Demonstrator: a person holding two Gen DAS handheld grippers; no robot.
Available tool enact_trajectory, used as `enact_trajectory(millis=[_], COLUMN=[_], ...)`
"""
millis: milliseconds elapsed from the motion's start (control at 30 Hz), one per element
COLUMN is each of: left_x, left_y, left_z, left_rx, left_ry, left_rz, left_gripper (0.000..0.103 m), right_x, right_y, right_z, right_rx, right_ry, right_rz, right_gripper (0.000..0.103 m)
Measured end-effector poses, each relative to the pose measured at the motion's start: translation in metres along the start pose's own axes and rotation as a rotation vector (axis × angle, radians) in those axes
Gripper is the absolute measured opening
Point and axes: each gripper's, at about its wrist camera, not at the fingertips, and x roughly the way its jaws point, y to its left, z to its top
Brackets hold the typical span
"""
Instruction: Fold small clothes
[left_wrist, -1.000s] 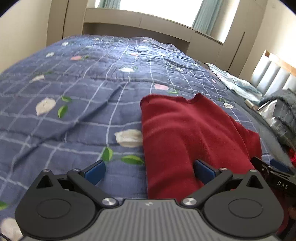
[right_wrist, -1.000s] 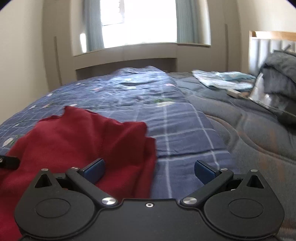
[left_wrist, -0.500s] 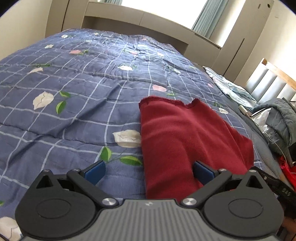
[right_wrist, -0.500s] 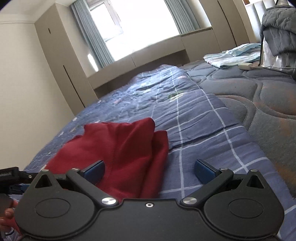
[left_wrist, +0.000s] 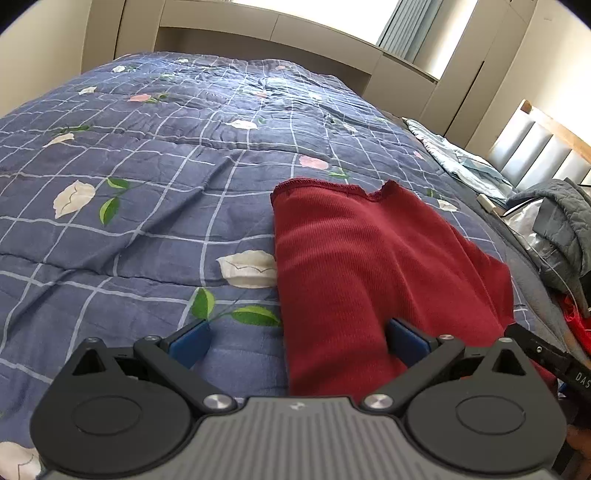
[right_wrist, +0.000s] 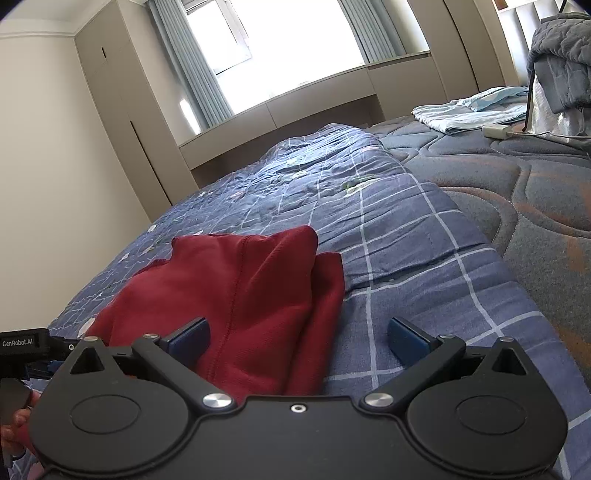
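Item 1: red garment, lying on the blue checked quilt. In my left view it runs from 6 o'clock up to about 1 o'clock, hem at the far end. In my right view it sits at 7 to 9 o'clock, doubled over, one layer lapped on another at its right edge.

Item 2: left gripper, jaws wide, holding nothing; its right finger rests on the garment, the left over bare quilt.

Item 3: right gripper, jaws wide, holding nothing; its left finger sits on the garment.

Item 4: containers: I can see none.

Item 5: change from a second ago: my right gripper has tipped up and rolled, so the window now fills 12 o'clock; the garment's lapped edge looks more bunched. My left view has barely shifted.
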Motion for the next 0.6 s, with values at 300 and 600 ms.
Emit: enact_trajectory(millis=[300,600], left_x=[0.002,-0.007], left_y=[-0.001,-0.008], left_z=[0.006,0.010], left_rx=[-0.006,0.017], left_ry=[0.044,0.046], left_rz=[0.011,-0.008], left_gripper=[0.103,0.083], right_x=[-0.002,-0.001], right_y=[0.000,0.014], right_z=[-0.001,0.003], right_rx=[-0.007,-0.011], right_ry=[-0.008,0.043], right_rz=[0.028,0.020], right_gripper=[0.081,0.055])
